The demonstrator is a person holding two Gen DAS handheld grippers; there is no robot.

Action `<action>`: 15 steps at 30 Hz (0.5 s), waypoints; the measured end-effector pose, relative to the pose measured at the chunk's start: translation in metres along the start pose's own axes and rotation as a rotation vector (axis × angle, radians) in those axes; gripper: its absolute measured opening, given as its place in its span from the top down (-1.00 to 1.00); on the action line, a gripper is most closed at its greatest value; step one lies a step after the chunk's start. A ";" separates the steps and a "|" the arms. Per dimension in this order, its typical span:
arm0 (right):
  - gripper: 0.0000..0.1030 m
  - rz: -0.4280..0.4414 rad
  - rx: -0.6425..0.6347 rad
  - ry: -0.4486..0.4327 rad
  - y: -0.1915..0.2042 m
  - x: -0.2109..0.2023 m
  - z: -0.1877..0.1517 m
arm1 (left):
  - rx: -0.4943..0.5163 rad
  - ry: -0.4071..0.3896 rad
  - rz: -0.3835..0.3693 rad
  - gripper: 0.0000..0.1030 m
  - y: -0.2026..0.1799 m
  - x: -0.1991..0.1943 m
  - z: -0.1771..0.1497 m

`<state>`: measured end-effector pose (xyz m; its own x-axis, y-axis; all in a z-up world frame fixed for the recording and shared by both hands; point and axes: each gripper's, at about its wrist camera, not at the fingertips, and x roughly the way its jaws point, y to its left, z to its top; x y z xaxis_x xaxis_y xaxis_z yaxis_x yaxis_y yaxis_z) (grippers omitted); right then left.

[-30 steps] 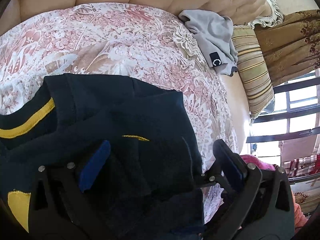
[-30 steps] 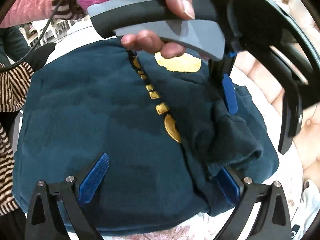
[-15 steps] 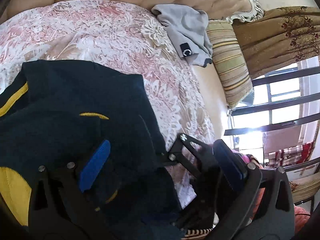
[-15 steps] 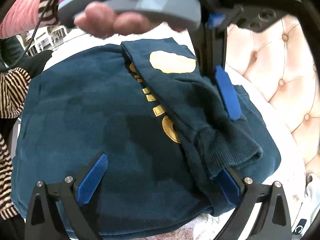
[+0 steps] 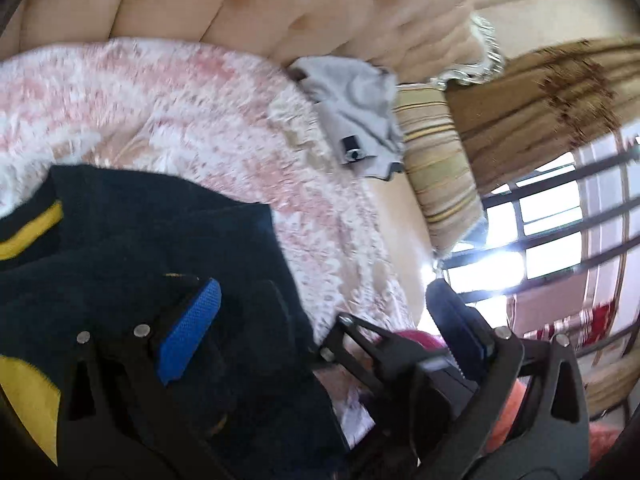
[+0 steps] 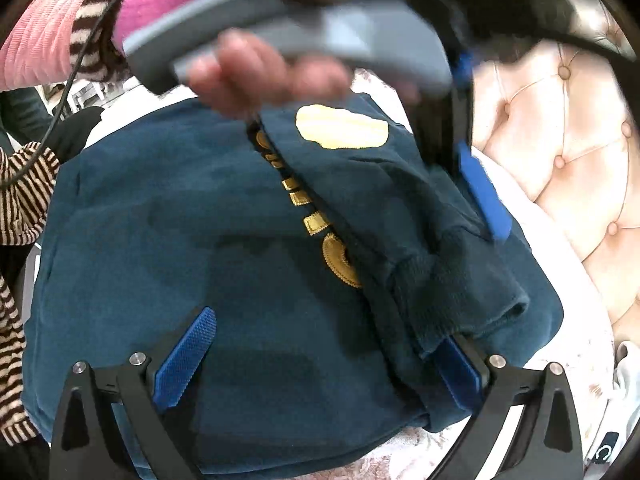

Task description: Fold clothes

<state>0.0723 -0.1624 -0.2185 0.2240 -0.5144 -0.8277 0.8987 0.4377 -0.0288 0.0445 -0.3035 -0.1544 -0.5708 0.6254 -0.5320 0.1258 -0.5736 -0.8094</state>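
Here, navy fleece sweatshirt (image 6: 200, 248) with ribbed cuff (image 6: 460, 292), both hand-held grippers (image 6: 320, 364) (image 5: 320, 324) agape, empty.

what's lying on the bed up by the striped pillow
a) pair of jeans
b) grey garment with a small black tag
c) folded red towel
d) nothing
b: in the left wrist view a grey garment with a small black tag lies crumpled on the floral bedspread, right beside the striped pillow.
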 end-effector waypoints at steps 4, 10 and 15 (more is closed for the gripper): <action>-1.00 -0.002 -0.001 0.002 0.000 0.000 0.000 | 0.030 0.081 -0.029 -0.99 -0.010 0.009 -0.008; -0.99 -0.003 0.002 0.005 0.002 0.003 0.001 | 0.047 0.169 0.002 -0.99 -0.008 0.051 -0.009; -1.00 0.000 0.015 0.004 0.000 0.003 0.001 | 0.036 0.155 0.031 -0.99 0.003 0.066 0.001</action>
<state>0.0737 -0.1649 -0.2202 0.2227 -0.5110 -0.8302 0.9043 0.4265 -0.0199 0.0064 -0.2647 -0.1911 -0.4347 0.6799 -0.5906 0.1103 -0.6106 -0.7842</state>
